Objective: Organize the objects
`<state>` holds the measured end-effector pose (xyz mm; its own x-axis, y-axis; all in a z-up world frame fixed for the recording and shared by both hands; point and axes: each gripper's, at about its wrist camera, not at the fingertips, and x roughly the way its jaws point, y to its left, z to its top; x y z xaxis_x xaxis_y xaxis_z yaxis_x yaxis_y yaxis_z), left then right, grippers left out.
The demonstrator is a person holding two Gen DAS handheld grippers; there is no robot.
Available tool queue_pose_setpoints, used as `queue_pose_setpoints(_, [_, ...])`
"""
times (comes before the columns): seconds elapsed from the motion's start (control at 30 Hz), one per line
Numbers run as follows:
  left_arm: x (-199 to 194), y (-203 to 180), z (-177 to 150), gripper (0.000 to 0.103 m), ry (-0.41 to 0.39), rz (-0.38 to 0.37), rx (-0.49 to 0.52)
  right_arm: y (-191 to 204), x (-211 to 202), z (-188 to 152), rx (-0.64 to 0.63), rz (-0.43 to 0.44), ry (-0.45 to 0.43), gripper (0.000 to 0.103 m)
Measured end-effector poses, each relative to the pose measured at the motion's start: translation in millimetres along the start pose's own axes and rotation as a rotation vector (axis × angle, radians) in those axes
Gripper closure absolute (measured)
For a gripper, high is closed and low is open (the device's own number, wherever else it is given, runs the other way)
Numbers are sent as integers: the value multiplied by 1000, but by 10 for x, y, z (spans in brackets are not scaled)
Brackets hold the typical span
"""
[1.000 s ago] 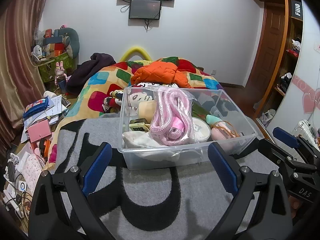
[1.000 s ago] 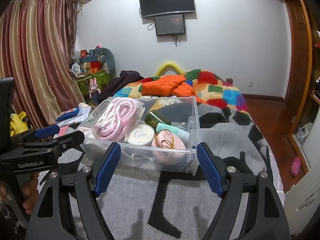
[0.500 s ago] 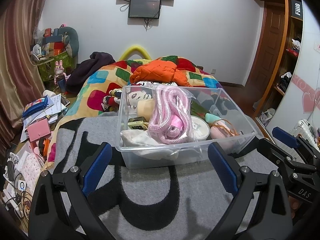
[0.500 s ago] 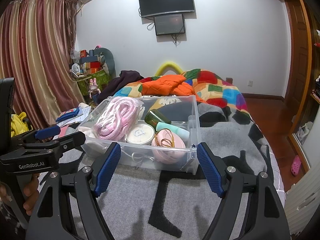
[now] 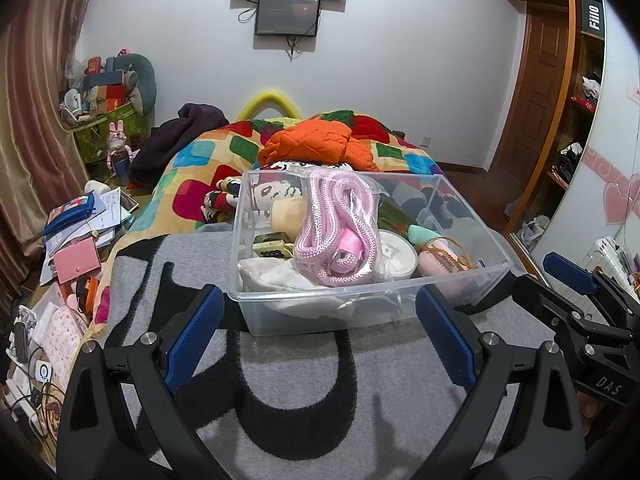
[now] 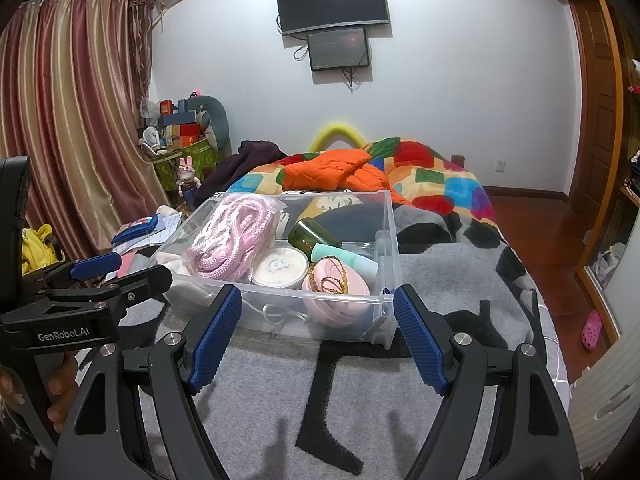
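A clear plastic bin (image 5: 472,236) (image 6: 389,240) stands on the grey and black blanket (image 5: 300,380). It holds a bagged pink rope (image 5: 336,232) (image 6: 232,236), a white round tub (image 5: 394,254) (image 6: 280,266), a pink case with a brown cord (image 6: 336,284), a green bottle (image 6: 312,234), a mint tube (image 6: 344,258) and white cloth (image 5: 276,276). My left gripper (image 5: 316,332) is open and empty just short of the bin's near wall. My right gripper (image 6: 318,332) is open and empty at the bin's near right side.
A colourful quilt (image 5: 208,156) and an orange jacket (image 5: 316,144) lie behind the bin. Papers, a pink wallet (image 5: 76,260) and cables clutter the floor at the left. A wooden door (image 5: 540,92) and shelves stand at the right. Curtains (image 6: 72,120) hang at the left.
Both grippers have held nearly still. The left wrist view has shifted slightly, so the bin sits a little further left in it.
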<state>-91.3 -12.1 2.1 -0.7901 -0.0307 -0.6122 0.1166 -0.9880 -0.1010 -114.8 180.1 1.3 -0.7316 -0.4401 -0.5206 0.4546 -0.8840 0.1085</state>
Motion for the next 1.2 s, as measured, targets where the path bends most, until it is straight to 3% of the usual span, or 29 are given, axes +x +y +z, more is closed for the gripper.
queue_pose_setpoints(1.2, [-5,-7,8,5,11,-16,-4,58,35,-45,-3,2,11,27])
